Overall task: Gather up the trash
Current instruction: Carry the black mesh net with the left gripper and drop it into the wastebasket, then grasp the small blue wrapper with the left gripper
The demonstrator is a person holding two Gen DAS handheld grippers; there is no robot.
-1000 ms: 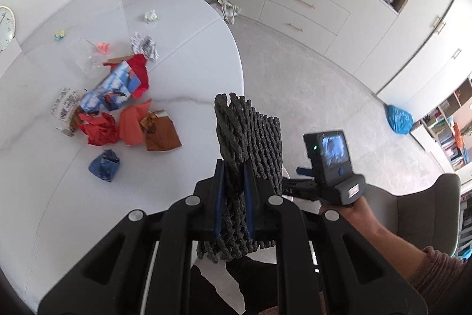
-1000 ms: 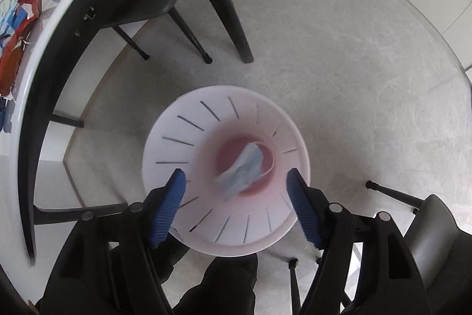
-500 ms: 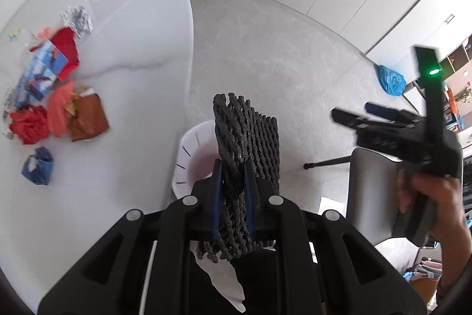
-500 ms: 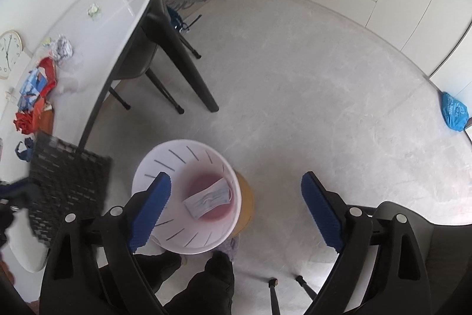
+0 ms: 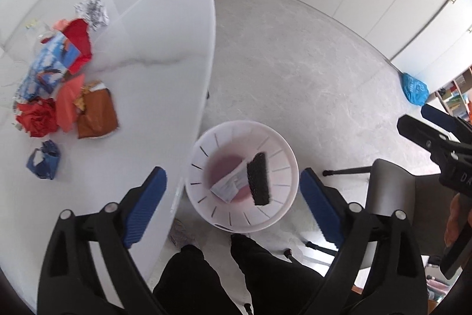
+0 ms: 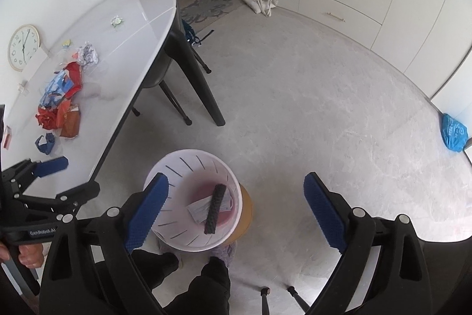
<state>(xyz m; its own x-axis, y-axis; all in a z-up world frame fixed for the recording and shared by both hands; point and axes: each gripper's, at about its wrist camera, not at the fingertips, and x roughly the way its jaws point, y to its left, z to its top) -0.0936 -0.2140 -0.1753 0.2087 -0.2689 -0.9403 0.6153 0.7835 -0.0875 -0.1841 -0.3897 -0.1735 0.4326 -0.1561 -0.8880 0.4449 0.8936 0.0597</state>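
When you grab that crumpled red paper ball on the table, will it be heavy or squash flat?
Probably very light: the crumpled red paper ball looks like thin, loosely scrunched paper. It would likely squash between the pads rather than stay stiff. Its creased surface should grip well, and its lumpy shape makes rolling across the table unlikely.

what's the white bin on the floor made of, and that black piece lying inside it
The bin looks like thin, matte, slightly translucent white plastic: light glows through its slotted wall. The black piece looks like a soft woven or foam mesh mat, going by its knobbly open-weave surface; which of the two is hard to tell.
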